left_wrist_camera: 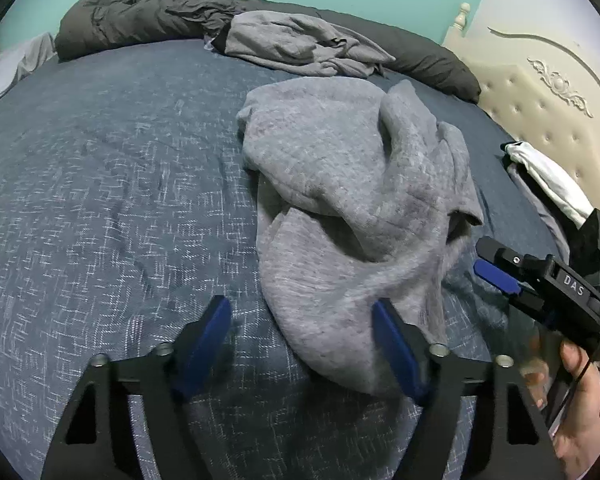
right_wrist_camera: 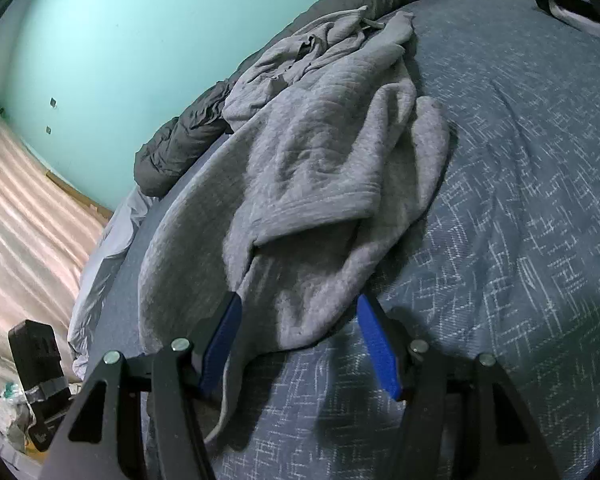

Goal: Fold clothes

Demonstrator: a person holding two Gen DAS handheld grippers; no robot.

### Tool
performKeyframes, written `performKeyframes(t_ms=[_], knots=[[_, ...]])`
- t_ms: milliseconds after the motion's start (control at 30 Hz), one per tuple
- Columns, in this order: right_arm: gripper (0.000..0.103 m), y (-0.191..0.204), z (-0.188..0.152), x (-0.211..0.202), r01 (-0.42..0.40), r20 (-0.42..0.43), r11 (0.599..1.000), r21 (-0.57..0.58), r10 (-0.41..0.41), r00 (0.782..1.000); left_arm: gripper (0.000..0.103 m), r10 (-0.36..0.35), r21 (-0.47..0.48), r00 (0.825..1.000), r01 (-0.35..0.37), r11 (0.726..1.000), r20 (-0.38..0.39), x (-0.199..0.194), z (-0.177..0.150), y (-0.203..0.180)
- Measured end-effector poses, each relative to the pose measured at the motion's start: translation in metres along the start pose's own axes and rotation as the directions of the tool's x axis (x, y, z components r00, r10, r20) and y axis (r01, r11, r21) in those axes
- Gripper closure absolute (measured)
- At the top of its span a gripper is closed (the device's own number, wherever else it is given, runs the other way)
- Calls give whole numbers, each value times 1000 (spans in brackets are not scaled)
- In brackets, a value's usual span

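- The left gripper (left_wrist_camera: 302, 332) hovers with its blue pads wide apart and empty; the lower end of the crumpled grey sweatshirt (left_wrist_camera: 352, 208) lies on the blue bedspread (left_wrist_camera: 112, 184) between them, nearer the right pad.
- The right gripper (right_wrist_camera: 300, 336) is likewise spread and holds nothing, with a sweatshirt fold (right_wrist_camera: 300, 208) lying between its pads.
- Whether either gripper's pads touch the cloth is unclear.
- A second grey garment (left_wrist_camera: 300, 46) lies bunched behind the sweatshirt; its shape is hard to read.
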State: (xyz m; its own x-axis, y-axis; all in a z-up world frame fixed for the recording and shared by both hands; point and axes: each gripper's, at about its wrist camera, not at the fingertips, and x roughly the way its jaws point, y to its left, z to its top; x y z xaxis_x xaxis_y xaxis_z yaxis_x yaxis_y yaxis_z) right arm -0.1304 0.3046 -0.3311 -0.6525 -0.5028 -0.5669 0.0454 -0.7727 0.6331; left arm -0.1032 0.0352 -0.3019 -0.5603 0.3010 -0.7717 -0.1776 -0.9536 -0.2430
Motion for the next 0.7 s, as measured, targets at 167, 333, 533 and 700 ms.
performKeyframes(t_ms=[167, 333, 533, 700], knots=[[42, 0, 1, 1, 1, -5, 1000, -1, -1, 1000, 38, -39, 19, 999, 39, 999, -11, -2, -2, -5], [42, 0, 1, 2, 2, -9, 1000, -2, -2, 1000, 44, -45, 38, 999, 45, 998, 4, -12, -2, -9], [42, -3, 5, 3, 21, -6, 1000, 2, -21, 1000, 44, -77, 69, 996, 74, 995, 38, -26, 4, -20], [42, -9, 13, 2, 64, 10, 998, 15, -64, 998, 48, -76, 83, 997, 76, 994, -9, -12, -2, -25]])
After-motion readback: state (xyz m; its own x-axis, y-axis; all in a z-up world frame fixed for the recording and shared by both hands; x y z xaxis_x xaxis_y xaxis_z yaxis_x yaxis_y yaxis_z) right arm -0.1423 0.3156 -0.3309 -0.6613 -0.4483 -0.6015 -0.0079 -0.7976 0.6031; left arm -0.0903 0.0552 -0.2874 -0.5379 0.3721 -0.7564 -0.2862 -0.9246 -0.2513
